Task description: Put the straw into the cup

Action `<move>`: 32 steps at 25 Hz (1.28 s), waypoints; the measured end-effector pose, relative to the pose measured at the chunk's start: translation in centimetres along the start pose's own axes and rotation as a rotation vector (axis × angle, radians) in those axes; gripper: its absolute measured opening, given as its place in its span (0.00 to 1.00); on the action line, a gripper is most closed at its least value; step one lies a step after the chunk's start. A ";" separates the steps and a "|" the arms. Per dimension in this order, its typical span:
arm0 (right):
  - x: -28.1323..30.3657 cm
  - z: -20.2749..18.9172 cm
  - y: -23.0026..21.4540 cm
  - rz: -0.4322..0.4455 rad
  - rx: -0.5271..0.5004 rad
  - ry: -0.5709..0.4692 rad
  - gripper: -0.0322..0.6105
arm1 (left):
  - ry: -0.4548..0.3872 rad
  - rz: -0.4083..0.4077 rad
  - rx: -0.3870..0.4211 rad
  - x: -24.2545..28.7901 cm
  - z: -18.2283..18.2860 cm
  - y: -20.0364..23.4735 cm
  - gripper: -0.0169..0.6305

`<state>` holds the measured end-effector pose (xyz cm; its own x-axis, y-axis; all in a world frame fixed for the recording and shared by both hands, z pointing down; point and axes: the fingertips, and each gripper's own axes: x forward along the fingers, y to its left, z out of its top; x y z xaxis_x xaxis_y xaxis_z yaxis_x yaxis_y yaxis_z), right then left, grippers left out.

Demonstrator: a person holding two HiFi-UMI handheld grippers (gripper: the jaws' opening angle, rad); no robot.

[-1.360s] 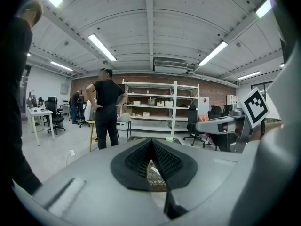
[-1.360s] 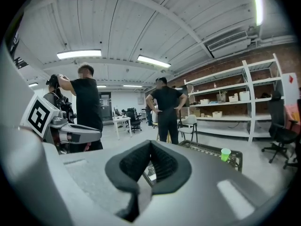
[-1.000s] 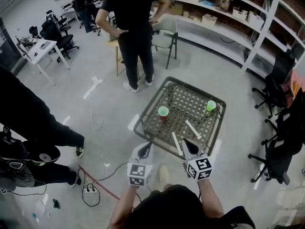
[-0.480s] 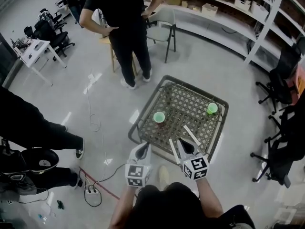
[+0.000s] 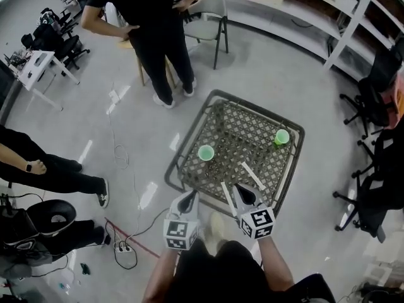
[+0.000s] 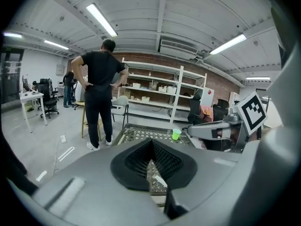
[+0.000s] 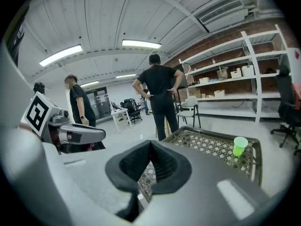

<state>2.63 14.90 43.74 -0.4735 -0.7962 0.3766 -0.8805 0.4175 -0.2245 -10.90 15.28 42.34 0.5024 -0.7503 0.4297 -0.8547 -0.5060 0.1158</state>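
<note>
A green cup (image 5: pixel 206 152) at the surface's (image 5: pixel 243 128) left edge and a second cup (image 5: pixel 282 136) at its far right corner are empty. The straws (image 5: pixel 252 175) lie loose. The fingers of the left gripper (image 5: pixel 191 195) and right gripper (image 5: pixel 239 189) are pressed together.

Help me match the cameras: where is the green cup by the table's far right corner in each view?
Head view: cup right of centre, at the table corner.
Left gripper view: just right of centre.
Right gripper view: lower right.
Shared landmark: standing person in black.
</note>
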 end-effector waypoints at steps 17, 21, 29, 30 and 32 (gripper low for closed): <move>5.6 -10.3 -1.6 -0.037 0.046 0.195 0.05 | 0.191 -0.101 -0.052 5.6 -10.3 1.6 0.04; 6.6 -12.5 -2.0 -0.038 0.058 0.238 0.05 | 0.225 -0.107 -0.079 6.5 -12.5 1.9 0.04; 8.0 -17.1 -3.2 -0.040 0.064 0.318 0.05 | 0.286 -0.092 -0.134 8.1 -17.1 2.6 0.04; 8.1 -17.7 -3.3 -0.038 0.067 0.327 0.05 | 0.291 -0.092 -0.139 8.3 -17.6 2.6 0.04; 8.3 -18.9 -3.4 -0.035 0.067 0.345 0.05 | 0.298 -0.093 -0.146 8.7 -18.4 2.5 0.04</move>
<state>1.28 15.13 64.57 -0.4325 -0.6099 0.6640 -0.8984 0.3539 -0.2601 -11.10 15.29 62.80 0.5372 -0.5360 0.6513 -0.8276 -0.4841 0.2841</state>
